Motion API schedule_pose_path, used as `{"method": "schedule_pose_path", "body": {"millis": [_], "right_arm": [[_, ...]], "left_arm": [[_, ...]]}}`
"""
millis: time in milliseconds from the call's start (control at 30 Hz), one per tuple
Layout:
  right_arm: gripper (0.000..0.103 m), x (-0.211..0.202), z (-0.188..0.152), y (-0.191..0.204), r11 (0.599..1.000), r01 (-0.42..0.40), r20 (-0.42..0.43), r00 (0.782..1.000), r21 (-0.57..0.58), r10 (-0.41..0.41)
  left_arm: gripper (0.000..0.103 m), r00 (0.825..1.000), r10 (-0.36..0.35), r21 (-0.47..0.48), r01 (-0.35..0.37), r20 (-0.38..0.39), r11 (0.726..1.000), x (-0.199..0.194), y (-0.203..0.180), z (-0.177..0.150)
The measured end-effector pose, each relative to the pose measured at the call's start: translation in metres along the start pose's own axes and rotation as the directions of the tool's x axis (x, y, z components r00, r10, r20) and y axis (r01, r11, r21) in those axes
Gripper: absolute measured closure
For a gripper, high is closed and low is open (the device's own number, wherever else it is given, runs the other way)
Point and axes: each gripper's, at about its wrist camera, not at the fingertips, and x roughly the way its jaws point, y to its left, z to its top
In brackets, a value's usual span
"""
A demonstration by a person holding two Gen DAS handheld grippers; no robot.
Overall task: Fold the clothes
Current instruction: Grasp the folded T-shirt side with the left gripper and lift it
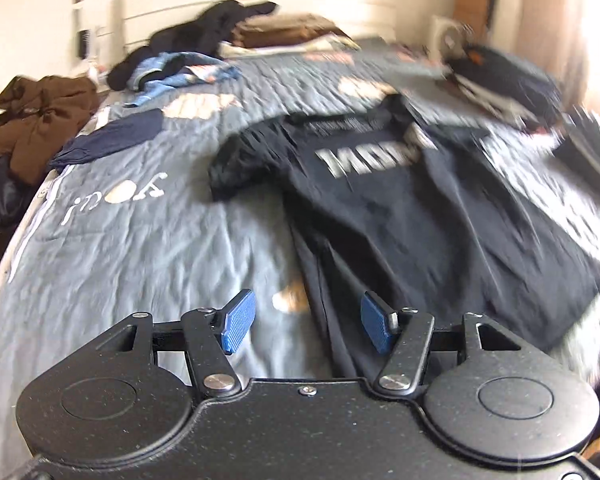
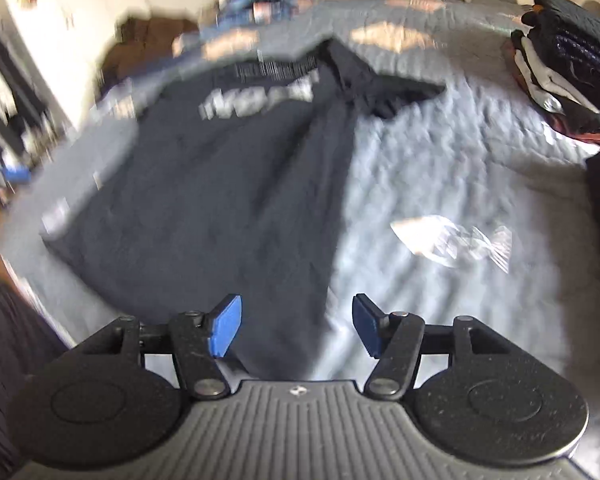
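The black T-shirt (image 1: 400, 208) is seen spread flat on the bed, filling the centre and right of the left wrist view, its white lettering turned toward the upper part of the frame and one sleeve bunched at centre left. In the right wrist view the same shirt (image 2: 204, 184) is laid across the centre and left, a sleeve pointing toward the upper right. The lower hem is found just ahead of both tools.

The left tongs (image 1: 308, 320) are held apart at the bottom of their frame, the blue pads clear of the cloth, with the shirt's edge lying beneath the gap. The right tongs (image 2: 296, 326) are likewise held apart, nothing clamped, the hem lying beneath them.

Around the shirt, the wrinkled grey-blue bedspread (image 1: 148, 248) is shown. A navy garment (image 1: 112, 140) is laid at centre left, a brown heap (image 1: 40, 116) at the far left edge, and blue denim (image 1: 172, 72) at upper left. A folded stack (image 2: 564, 64) is seen at upper right in the right wrist view. Much of both frames is blurred.
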Motion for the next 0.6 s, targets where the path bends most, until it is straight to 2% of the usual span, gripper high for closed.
{"method": "schedule_pose_path", "body": {"millis": [33, 100, 167, 233, 267, 333, 467, 567, 600], "right_arm": [[0.042, 0.006, 0.007, 0.004, 0.998, -0.043, 0.057, 0.998, 0.038, 0.040], [0.041, 0.029, 0.022, 0.021, 0.986, -0.139, 0.174, 0.977, 0.097, 0.121], [0.041, 0.065, 0.042, 0.043, 0.969, -0.220, 0.221, 0.956, 0.108, 0.193], [0.040, 0.103, 0.063, 0.065, 0.950, -0.295, 0.251, 0.932, 0.102, 0.262], [0.039, 0.121, 0.074, 0.075, 0.941, -0.325, 0.255, 0.922, 0.097, 0.292], [0.039, 0.158, 0.093, 0.093, 0.929, -0.360, 0.225, 0.915, 0.084, 0.334], [0.037, 0.213, 0.122, 0.109, 0.896, -0.437, 0.166, 0.892, 0.075, 0.421], [0.034, 0.231, 0.132, 0.113, 0.888, -0.457, 0.134, 0.884, 0.045, 0.448], [0.032, 0.234, 0.133, 0.113, 0.887, -0.461, 0.136, 0.881, 0.032, 0.454]], "left_arm": [[0.045, 1.000, 0.017, -0.015, -0.017, 0.017, 1.000, 0.008, 0.003, 0.004], [0.045, 0.995, 0.087, 0.001, -0.087, 0.041, 0.996, 0.025, 0.009, 0.012], [0.045, 0.990, 0.131, 0.027, -0.133, 0.048, 0.991, 0.046, 0.020, 0.021], [0.045, 0.996, 0.087, 0.007, -0.087, 0.036, 0.996, 0.066, 0.039, 0.029], [0.045, 0.998, 0.043, -0.025, -0.042, 0.036, 0.999, 0.075, 0.050, 0.034], [0.045, 0.998, -0.045, -0.088, 0.048, 0.040, 0.995, 0.094, 0.072, 0.043], [0.046, 0.984, -0.170, -0.232, 0.179, 0.058, 0.956, 0.133, 0.113, 0.059], [0.046, 0.976, -0.204, -0.318, 0.216, 0.072, 0.923, 0.162, 0.138, 0.063], [0.050, 0.976, -0.207, -0.341, 0.219, 0.073, 0.914, 0.172, 0.145, 0.064]]}}
